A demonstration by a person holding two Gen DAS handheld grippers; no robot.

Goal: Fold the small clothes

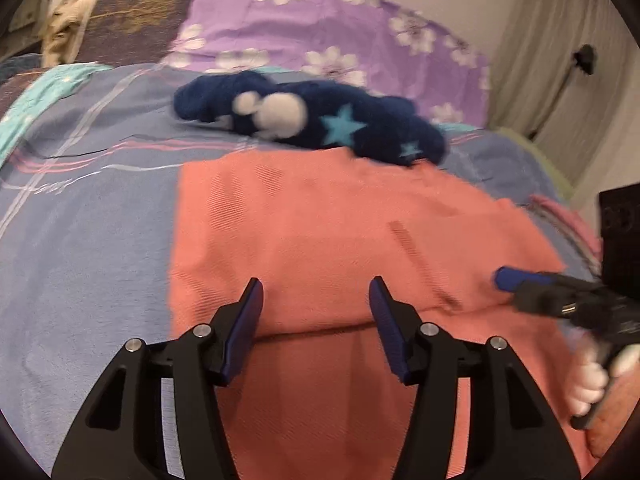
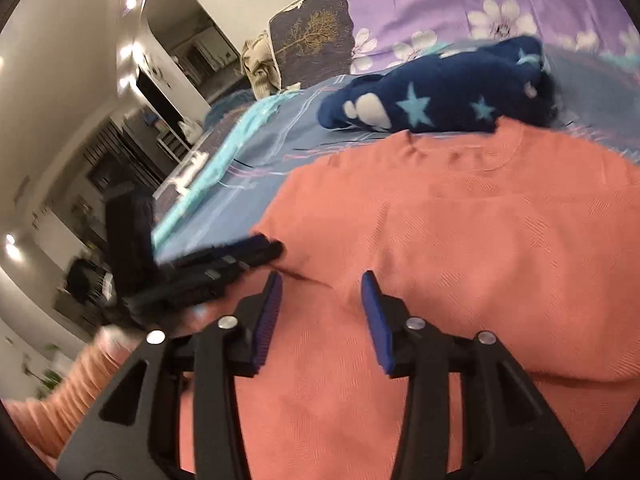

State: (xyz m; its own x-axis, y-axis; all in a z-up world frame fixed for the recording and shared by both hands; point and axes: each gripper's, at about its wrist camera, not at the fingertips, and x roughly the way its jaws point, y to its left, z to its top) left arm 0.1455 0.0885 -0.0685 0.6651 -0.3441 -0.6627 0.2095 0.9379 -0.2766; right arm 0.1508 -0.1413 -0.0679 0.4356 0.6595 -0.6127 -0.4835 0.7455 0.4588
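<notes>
**Two claws open over one top**

Left claw (image 1: 316,292) and right claw (image 2: 322,284) both gape, nothing between their pads, just above one coral top (image 1: 340,232) on the bed (image 1: 88,208). Beyond: one navy starred garment (image 1: 320,120), two pillows.

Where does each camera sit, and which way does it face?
Left wrist: on the left gripper, facing forward and down over the coral garment; its open fingers and the right gripper show.
Right wrist: on the right gripper, facing the same garment; its open fingers and the left gripper show.
Shared: the garment, navy star-patterned clothing, purple flowered pillow.
</notes>
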